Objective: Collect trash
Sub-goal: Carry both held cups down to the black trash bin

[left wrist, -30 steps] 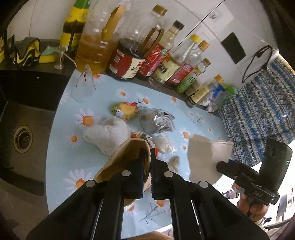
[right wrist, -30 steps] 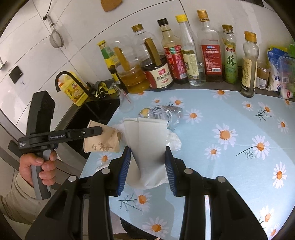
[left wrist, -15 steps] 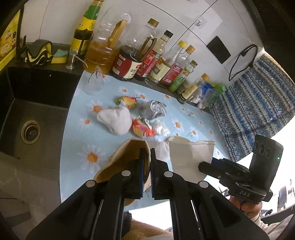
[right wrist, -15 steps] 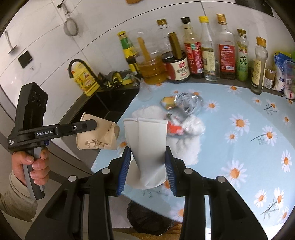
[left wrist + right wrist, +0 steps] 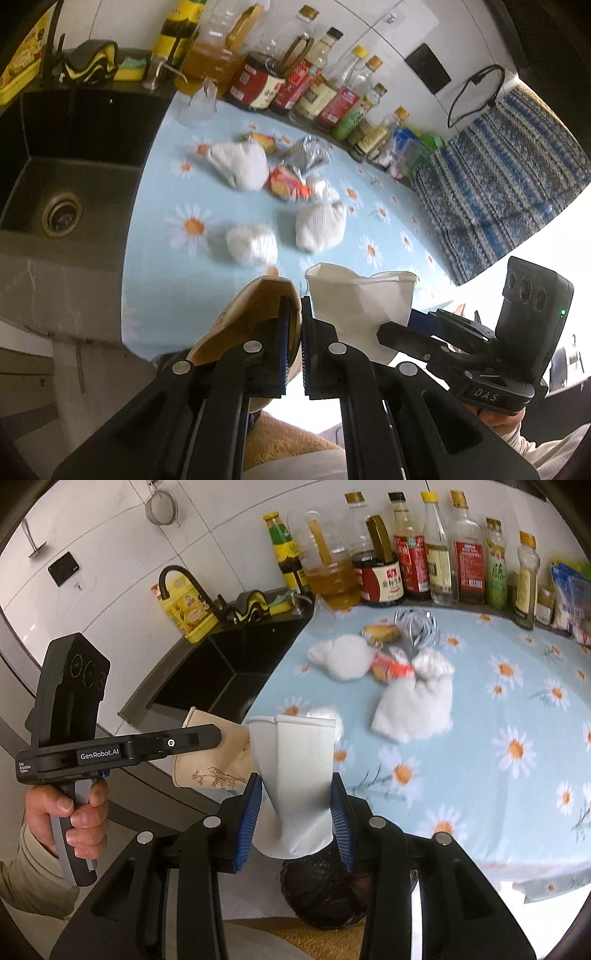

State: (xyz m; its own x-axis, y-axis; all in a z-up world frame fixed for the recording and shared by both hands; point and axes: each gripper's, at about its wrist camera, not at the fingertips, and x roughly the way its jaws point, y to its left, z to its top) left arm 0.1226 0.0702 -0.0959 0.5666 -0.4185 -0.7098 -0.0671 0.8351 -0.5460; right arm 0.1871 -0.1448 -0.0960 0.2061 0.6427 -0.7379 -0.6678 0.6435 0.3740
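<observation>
Since the earlier frames we have drawn both grippers back from the middle of the counter to its front edge, so the heap of rubbish now lies farther off and more of it shows. Our left gripper (image 5: 293,332) is clenched on the wall of the crushed tan paper cup (image 5: 243,321), which hangs at the front edge near the sink (image 5: 74,173). Our right gripper (image 5: 295,805) is grasping the crumpled white paper cup (image 5: 295,771) across its lower body, just above a black bag (image 5: 321,893) below the counter's front edge.

On the daisy-patterned counter (image 5: 480,775), toward the back edge, remain two white tissue wads (image 5: 242,168), a smaller clear plastic wad (image 5: 251,243), an orange snack wrapper (image 5: 286,182) and a silver foil packet (image 5: 308,155).

We judge both cups light, thin and easily squashed: they already fold under the pads, so a modest pinch on the wall or rim is enough. The tissues will be soft and compressible, best taken at their bulk. The foil and wrapper look slick and flat, so a raised crease is the likelier hold.
</observation>
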